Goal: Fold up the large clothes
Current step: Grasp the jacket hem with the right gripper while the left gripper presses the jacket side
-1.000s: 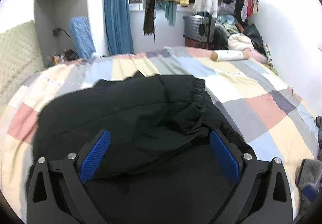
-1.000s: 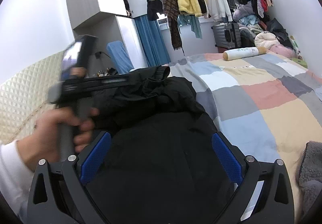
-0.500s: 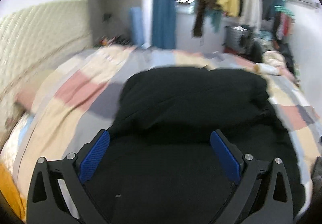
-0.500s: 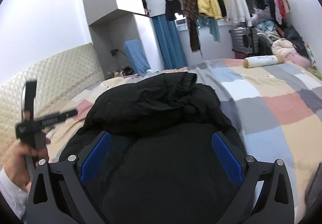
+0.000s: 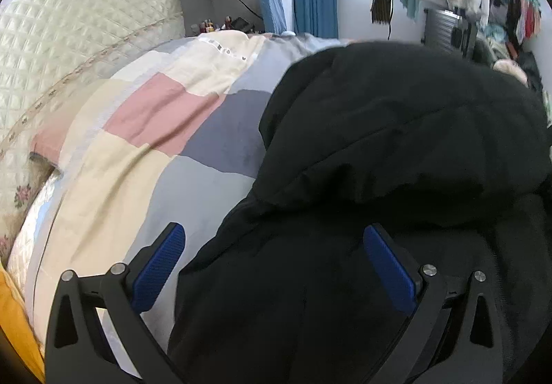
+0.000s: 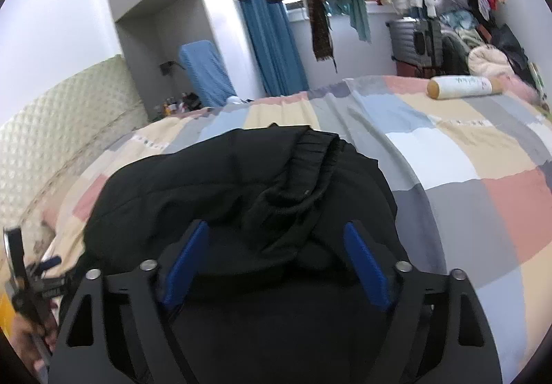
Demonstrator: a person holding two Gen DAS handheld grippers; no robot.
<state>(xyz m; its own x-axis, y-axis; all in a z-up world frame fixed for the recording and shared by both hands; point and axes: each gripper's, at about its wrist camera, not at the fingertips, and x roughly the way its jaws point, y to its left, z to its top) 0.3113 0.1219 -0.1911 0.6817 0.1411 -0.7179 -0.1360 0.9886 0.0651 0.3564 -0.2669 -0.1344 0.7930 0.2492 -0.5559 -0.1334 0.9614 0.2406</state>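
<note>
Left wrist view: black jacket [image 5: 396, 177] lies on the bed [image 5: 145, 156], upper part doubled over the lower in a thick fold. Judged partly folded; the bundle looks loose and wants at least one more fold. Left tool [image 5: 276, 266] spread wide, empty, right finger over the cloth, left finger over the quilt; contact unclear.

Right wrist view: jacket [image 6: 241, 184] mid-bed, ribbed cuff uppermost. Right tool [image 6: 276, 263] agape, straddling a bunched ridge of fabric, not pinching it.
</note>
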